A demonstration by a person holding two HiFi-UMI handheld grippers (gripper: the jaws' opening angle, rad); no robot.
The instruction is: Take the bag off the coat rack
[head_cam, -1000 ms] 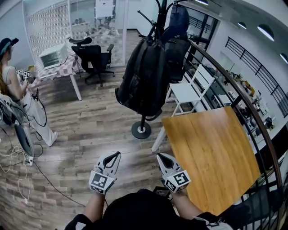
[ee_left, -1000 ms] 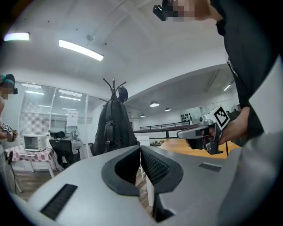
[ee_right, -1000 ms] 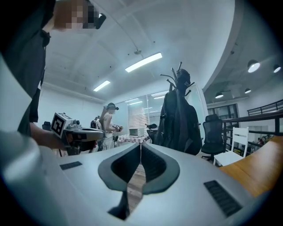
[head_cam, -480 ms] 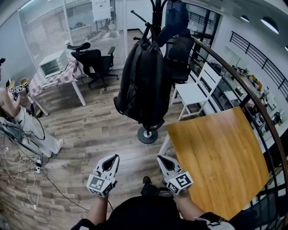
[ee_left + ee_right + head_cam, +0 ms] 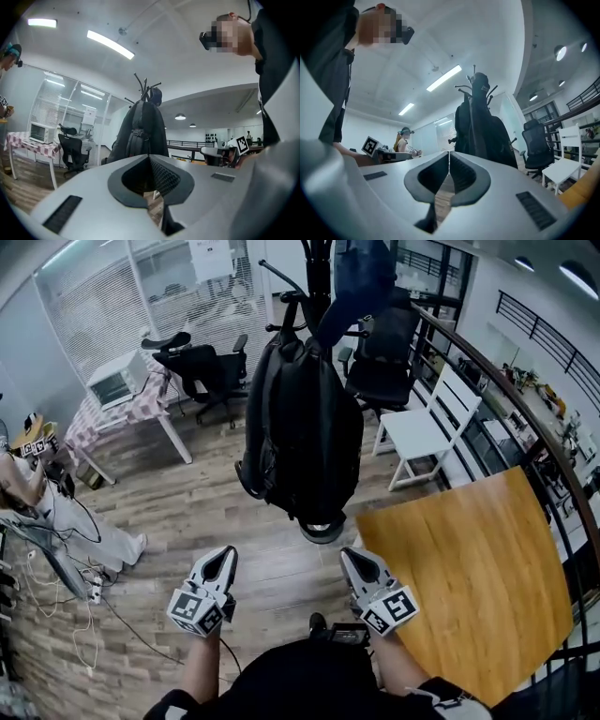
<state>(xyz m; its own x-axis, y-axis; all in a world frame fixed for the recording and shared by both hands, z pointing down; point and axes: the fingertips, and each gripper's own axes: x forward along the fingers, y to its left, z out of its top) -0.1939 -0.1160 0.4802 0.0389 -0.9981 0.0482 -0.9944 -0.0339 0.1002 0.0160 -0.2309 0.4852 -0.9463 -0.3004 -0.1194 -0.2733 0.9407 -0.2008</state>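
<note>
A black backpack [image 5: 302, 427] hangs from the black coat rack [image 5: 316, 268], whose round base [image 5: 323, 532] peeks out below it. A blue garment [image 5: 354, 277] hangs on the rack's far side. My left gripper [image 5: 225, 555] and right gripper [image 5: 352, 556] are both shut and empty, side by side just short of the backpack's bottom. In the left gripper view the backpack [image 5: 140, 133] hangs straight ahead beyond the shut jaws [image 5: 149, 157]. In the right gripper view the backpack [image 5: 480, 131] hangs ahead, slightly right of the shut jaws [image 5: 449, 153].
A wooden table [image 5: 469, 568] stands at the right, a white chair [image 5: 427, 423] behind it. Black office chairs [image 5: 202, 367] and a table with a microwave [image 5: 117, 379] stand at the back left. A person [image 5: 28, 474] sits at the far left among floor cables.
Both grippers and the head camera have come closer to the coat rack; the backpack looms larger and nearer in the head view. Both grippers stay shut.
</note>
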